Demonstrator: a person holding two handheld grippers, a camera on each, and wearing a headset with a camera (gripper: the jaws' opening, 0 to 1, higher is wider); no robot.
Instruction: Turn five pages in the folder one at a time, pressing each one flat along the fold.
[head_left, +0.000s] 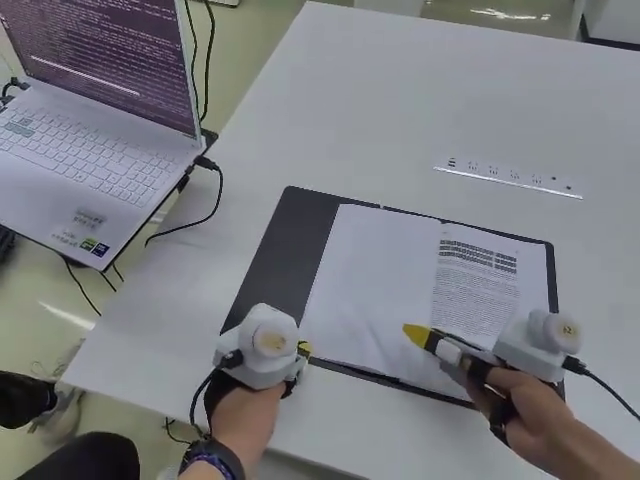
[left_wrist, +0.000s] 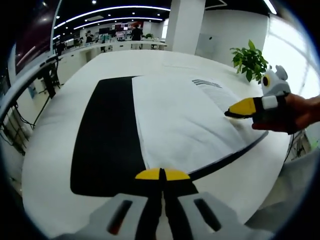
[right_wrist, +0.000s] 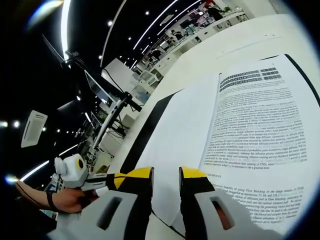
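Observation:
The folder (head_left: 285, 250) lies open on the white table, its black inside cover on the left. A blank white sheet (head_left: 385, 280) lies across the middle and a printed page (head_left: 480, 285) on the right. My left gripper (head_left: 303, 350) is shut, its yellow tips (left_wrist: 162, 174) together at the folder's near edge where the black cover (left_wrist: 107, 145) meets the white sheet (left_wrist: 185, 125). My right gripper (head_left: 418, 335) hovers low over the sheet near the fold. Its jaws (right_wrist: 166, 175) stand slightly open with nothing between them, above the printed page (right_wrist: 255, 120).
An open laptop (head_left: 90, 110) sits at the far left on the table's edge, with black cables (head_left: 190, 215) trailing toward the folder. A socket strip (head_left: 510, 178) is set into the table beyond the folder. The table's near edge runs just under both hands.

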